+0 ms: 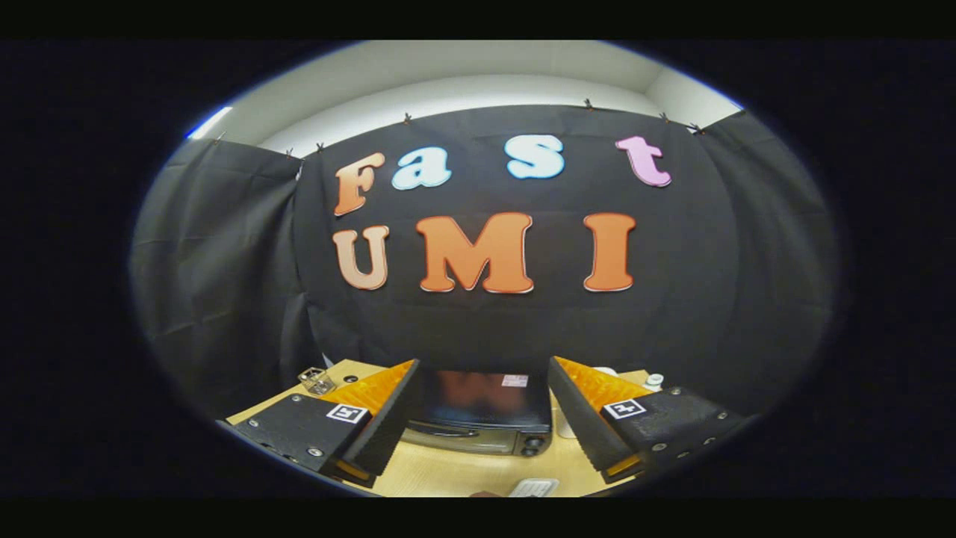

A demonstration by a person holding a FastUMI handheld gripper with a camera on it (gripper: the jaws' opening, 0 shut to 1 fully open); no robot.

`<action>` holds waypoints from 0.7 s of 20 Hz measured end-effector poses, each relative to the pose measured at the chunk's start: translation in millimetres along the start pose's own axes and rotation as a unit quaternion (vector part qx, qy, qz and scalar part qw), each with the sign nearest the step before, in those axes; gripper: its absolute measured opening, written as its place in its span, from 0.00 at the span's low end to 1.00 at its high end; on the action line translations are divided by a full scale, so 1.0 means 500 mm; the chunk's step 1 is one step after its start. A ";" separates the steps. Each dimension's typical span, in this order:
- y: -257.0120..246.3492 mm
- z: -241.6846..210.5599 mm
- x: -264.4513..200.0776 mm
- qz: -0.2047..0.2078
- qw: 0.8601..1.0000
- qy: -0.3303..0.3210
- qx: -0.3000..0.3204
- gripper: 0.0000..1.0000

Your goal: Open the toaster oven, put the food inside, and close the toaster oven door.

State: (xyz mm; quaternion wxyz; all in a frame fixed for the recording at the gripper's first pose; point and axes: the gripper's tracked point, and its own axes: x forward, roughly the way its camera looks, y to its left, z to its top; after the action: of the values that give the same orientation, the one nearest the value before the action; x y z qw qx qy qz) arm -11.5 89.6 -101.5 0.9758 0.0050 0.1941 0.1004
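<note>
Gripper view showed the oven (482,411) standing on the worktop (448,471), beyond the tongs (482,418) and framed in the gap between their two fingers. Its door was shut; the dark glass gave back a blurred reflection, so what lay inside could not be told. A handle ran along the door's lower part, with knobs at its right end. The tongs were spread wide and gripped nothing, raised above the worktop. A small wire holder (317,379) sat on the worktop's far left corner, its contents too small to tell. A white item (533,488) lay near the worktop's near edge. Black cloth (224,284) hung behind.
</note>
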 end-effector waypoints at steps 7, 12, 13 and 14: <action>-0.101 0.144 -0.067 -0.044 0.997 -0.071 0.001 0.99; -0.142 0.209 -0.104 -0.068 0.990 -0.120 -0.014 0.99; -0.144 0.219 -0.111 -0.068 0.990 -0.126 -0.013 0.99; -0.145 0.230 -0.118 -0.069 0.988 -0.134 -0.013 0.99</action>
State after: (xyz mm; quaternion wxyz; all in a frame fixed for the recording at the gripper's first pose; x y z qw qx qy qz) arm -7.0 10.4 23.6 0.9976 -0.0081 0.0603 0.0337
